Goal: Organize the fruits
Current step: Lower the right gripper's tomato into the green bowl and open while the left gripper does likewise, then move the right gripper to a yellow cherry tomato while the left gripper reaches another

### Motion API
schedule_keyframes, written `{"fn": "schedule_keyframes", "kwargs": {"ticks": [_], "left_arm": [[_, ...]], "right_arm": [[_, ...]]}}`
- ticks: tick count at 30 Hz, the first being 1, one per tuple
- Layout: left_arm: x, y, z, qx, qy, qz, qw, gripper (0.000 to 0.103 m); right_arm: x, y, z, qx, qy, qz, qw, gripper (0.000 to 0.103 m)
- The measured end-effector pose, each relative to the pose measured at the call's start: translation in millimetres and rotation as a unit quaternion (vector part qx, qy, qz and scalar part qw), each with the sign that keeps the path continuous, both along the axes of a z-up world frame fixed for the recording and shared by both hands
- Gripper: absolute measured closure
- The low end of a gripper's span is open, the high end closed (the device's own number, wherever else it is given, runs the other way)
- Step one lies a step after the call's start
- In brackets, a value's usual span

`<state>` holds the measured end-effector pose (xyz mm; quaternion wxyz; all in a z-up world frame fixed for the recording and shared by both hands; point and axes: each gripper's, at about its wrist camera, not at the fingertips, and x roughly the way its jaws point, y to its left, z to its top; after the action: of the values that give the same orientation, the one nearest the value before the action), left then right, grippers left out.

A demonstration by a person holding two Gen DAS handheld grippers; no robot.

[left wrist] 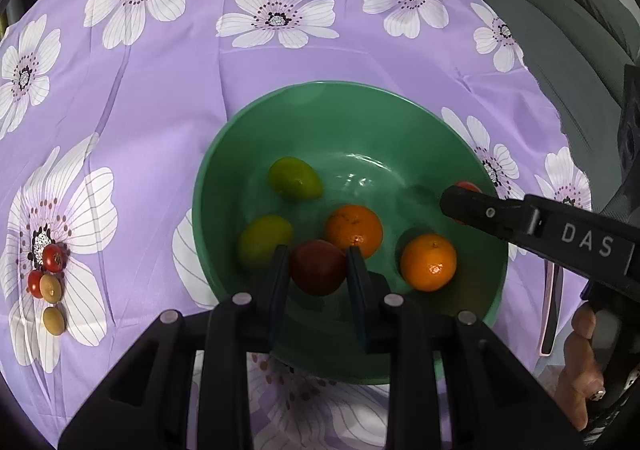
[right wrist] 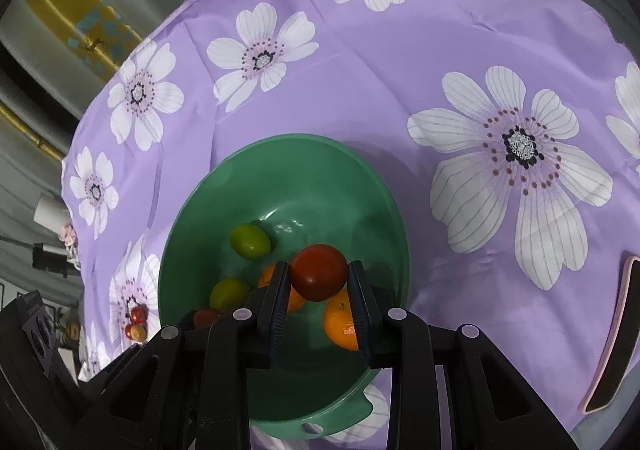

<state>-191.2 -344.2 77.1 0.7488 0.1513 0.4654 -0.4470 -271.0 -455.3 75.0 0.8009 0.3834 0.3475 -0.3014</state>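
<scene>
My left jaws [left wrist: 318, 268] grip a dark red fruit [left wrist: 319, 267] low in the frame, over the green bowl [left wrist: 224, 170]; my right jaws [right wrist: 319, 274] clamp a red tomato [right wrist: 319, 272] above the same bowl. Inside it lie two oranges [left wrist: 428, 262], and two green fruits [left wrist: 295, 178] toward the bowl's left side. Only the left view clearly shows the small red and tan fruits [left wrist: 50, 282] clustered at lower left on the purple-clothed worktop [left wrist: 180, 98]; only the right view shows a pink-edged dark slab [right wrist: 612, 334] at far right.
</scene>
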Motion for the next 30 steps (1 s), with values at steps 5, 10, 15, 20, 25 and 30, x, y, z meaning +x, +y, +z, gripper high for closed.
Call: {"fn": "schedule_keyframes", "kwargs": {"ticks": [5,10,15,20,25,30], "left_arm": [[1,-2,-1,0.002,0.0,0.0,1.0,0.075],[0,-3,-2,0.004,0.0,0.0,1.0,0.075],[0,-3,-2,0.004,0.0,0.0,1.0,0.074],[2,-4,-3,0.004,0.004,-0.001,1.0,0.074],[2,0,2,-0.002,0.003,-0.003,1.0,0.06],[2,8,13,-0.016,0.001,0.001,0.9999,0.055]], "right_arm": [[2,0,-1,0.0,0.005,0.002,1.0,0.072],[2,-2,-3,0.003,0.008,-0.002,1.0,0.072],[2,-1,-3,0.003,0.008,-0.002,1.0,0.072],[1,-2,-3,0.005,0.002,-0.003,1.0,0.072],[-3,-3,0,0.009,-0.016,-0.005,1.0,0.063],[-6,0,6,-0.002,-0.028,-0.007,1.0,0.055]]}}
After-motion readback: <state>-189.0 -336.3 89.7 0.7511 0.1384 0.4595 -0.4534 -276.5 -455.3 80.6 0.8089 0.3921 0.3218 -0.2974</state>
